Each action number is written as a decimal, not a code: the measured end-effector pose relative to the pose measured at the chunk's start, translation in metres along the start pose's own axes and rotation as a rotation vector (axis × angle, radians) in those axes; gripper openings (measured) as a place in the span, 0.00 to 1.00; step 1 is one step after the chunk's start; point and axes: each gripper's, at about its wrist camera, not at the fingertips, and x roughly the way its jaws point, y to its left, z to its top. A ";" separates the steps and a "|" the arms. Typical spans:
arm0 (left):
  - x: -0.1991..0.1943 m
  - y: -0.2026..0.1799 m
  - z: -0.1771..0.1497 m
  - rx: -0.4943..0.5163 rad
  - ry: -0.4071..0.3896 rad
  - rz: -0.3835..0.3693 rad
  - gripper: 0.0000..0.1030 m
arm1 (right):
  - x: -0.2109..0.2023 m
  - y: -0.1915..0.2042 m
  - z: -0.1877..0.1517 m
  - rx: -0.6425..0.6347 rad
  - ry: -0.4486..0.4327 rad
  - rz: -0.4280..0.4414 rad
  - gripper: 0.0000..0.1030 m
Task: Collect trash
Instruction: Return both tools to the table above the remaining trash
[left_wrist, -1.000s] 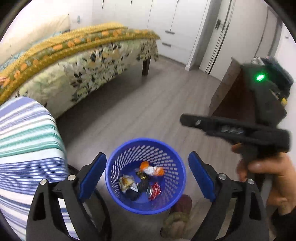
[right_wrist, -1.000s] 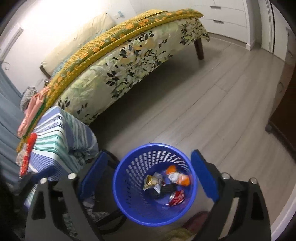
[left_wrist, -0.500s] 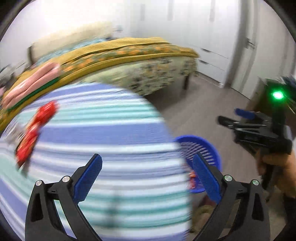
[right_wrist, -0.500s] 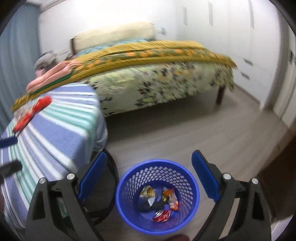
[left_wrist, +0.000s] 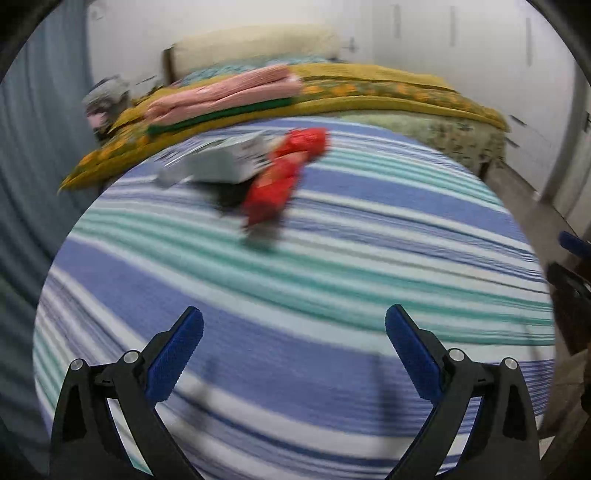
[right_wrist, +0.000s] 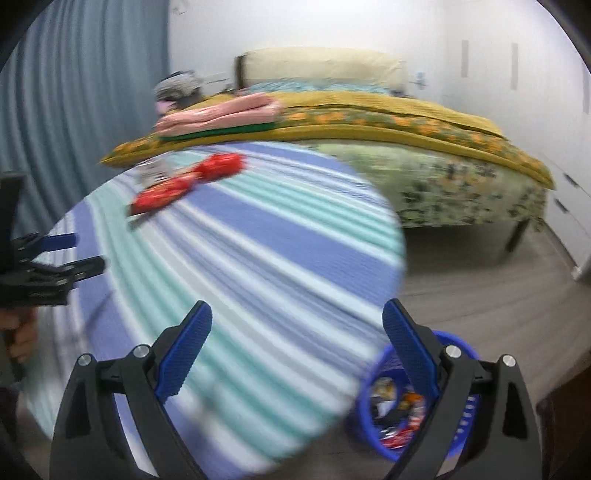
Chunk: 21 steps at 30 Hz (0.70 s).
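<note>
Two red wrappers (left_wrist: 284, 177) lie end to end on the round table with the blue, green and white striped cloth (left_wrist: 332, 258), next to a blurred white box-like item (left_wrist: 221, 162). My left gripper (left_wrist: 293, 317) hangs open over the near part of the cloth, nothing between its blue pads. My right gripper (right_wrist: 297, 310) is open too, over the table's right edge. The red wrappers (right_wrist: 184, 181) lie far from it, at the table's far left. The blue mesh basket (right_wrist: 463, 413) stands on the floor below the right finger, with several pieces of trash (right_wrist: 399, 406) inside.
A bed with a yellow floral cover (right_wrist: 406, 122) runs behind the table, folded pink cloth (left_wrist: 229, 96) on it. A blue-grey curtain (right_wrist: 74, 92) hangs at the left, white cupboards (left_wrist: 498, 55) at the right. Wooden floor (right_wrist: 480, 288) lies between bed and basket. A hand (right_wrist: 22, 332) holds the left gripper.
Both grippers have swung away from above the blue basket, up and over the striped table. The red wrappers came into view; the basket left the left wrist view.
</note>
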 end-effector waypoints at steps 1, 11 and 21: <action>0.002 0.011 -0.001 -0.014 0.008 0.012 0.95 | 0.004 0.017 0.005 -0.019 0.015 0.026 0.88; 0.021 0.052 -0.007 -0.027 0.070 0.085 0.95 | 0.067 0.088 0.044 -0.097 0.137 0.066 0.88; 0.028 0.061 -0.012 -0.087 0.098 0.020 0.96 | 0.105 0.087 0.050 -0.060 0.216 0.074 0.88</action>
